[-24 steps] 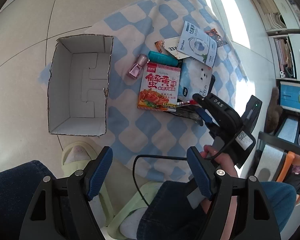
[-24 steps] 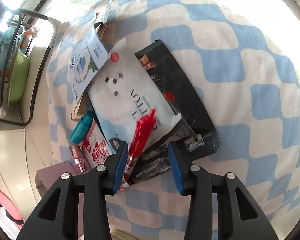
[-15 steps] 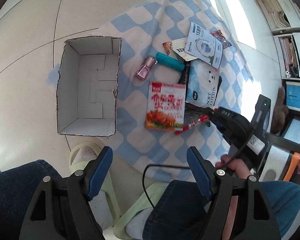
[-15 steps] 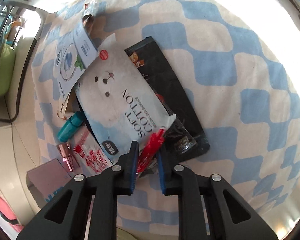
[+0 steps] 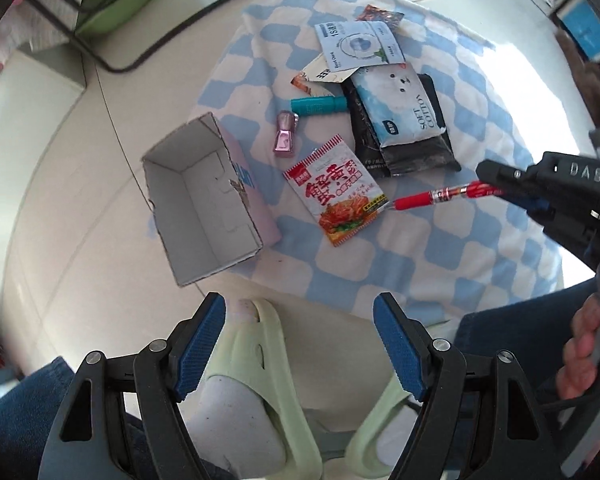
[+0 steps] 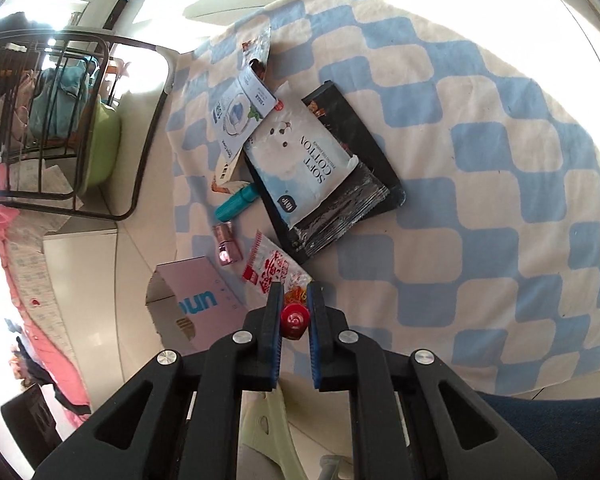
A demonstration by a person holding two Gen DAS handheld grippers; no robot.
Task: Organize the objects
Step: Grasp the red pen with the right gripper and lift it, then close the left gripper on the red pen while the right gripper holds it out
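My right gripper (image 6: 294, 308) is shut on a red pen (image 6: 294, 320) and holds it above the checked cloth; in the left wrist view the pen (image 5: 440, 196) sticks out of that gripper (image 5: 496, 184) toward the red snack packet (image 5: 336, 196). An open cardboard box (image 5: 204, 204) stands empty at the cloth's left edge. A pink bottle (image 5: 286, 140), a teal tube (image 5: 318, 105), a white Soft Cotton pack (image 5: 400, 108) on black packets (image 5: 416, 156) and a blue-white sachet (image 5: 358, 46) lie on the cloth. My left gripper (image 5: 300, 344) is open and empty, above the feet.
The blue-and-white checked cloth (image 5: 460, 248) lies on a pale tiled floor (image 5: 80, 240). Green slippers (image 5: 268, 360) and jeans-clad legs (image 5: 516, 320) are near the cloth's front edge. A black wire rack (image 6: 60, 120) with a green basin (image 6: 104, 148) stands beyond the cloth.
My right gripper closed on the red pen, lifted it off the black packets and carried it toward the box. The left gripper's view swung; it stays open.
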